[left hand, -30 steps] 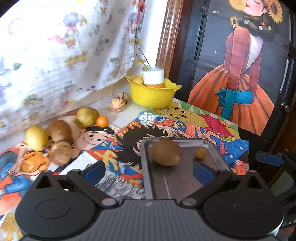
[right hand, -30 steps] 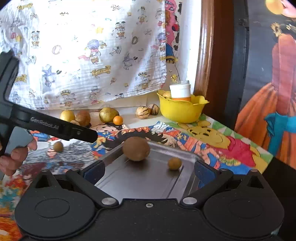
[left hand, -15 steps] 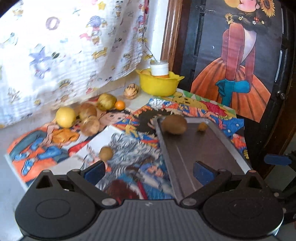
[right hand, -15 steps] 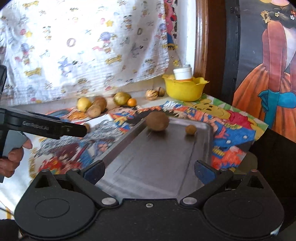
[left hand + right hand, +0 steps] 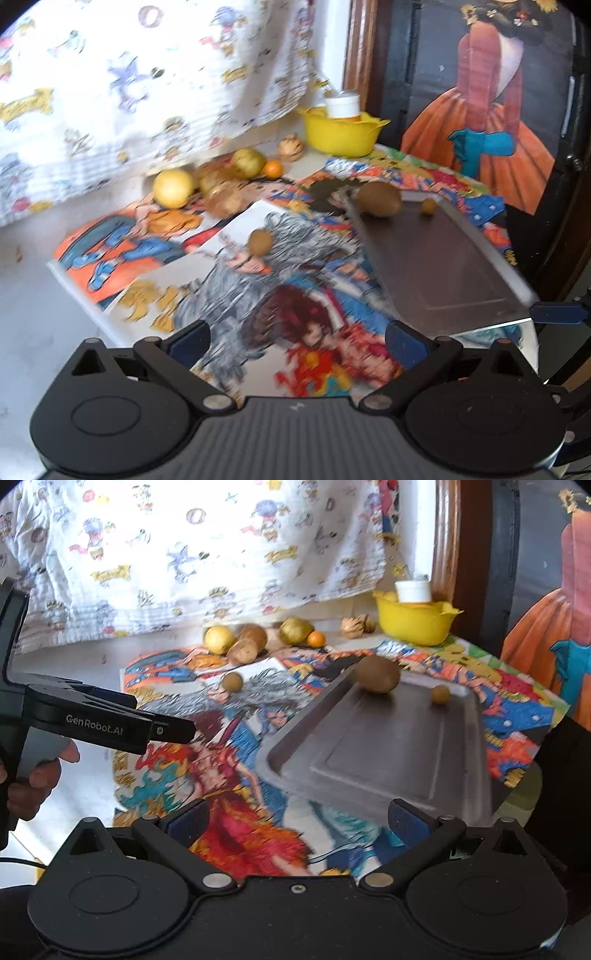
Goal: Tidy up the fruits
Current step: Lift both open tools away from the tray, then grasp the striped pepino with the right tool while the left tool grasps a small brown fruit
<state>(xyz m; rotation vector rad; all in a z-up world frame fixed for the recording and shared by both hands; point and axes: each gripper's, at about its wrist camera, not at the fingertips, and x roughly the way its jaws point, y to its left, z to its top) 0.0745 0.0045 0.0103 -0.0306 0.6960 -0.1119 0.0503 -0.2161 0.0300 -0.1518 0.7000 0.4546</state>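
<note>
Both grippers pulled back; kiwi point(image 5: 377, 674) on tray point(image 5: 388, 760), seemingly.

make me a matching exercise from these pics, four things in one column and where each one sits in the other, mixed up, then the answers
Things:
1. large kiwi
2. white-capped jar
3. small orange fruit
4. small lone kiwi

Places:
A. on the printed mat, left of the tray
B. at the far end of the metal tray
C. in the yellow bowl
D. beside the greenish-yellow fruit near the wall

Pairs: 1-B, 2-C, 3-D, 4-A
</note>
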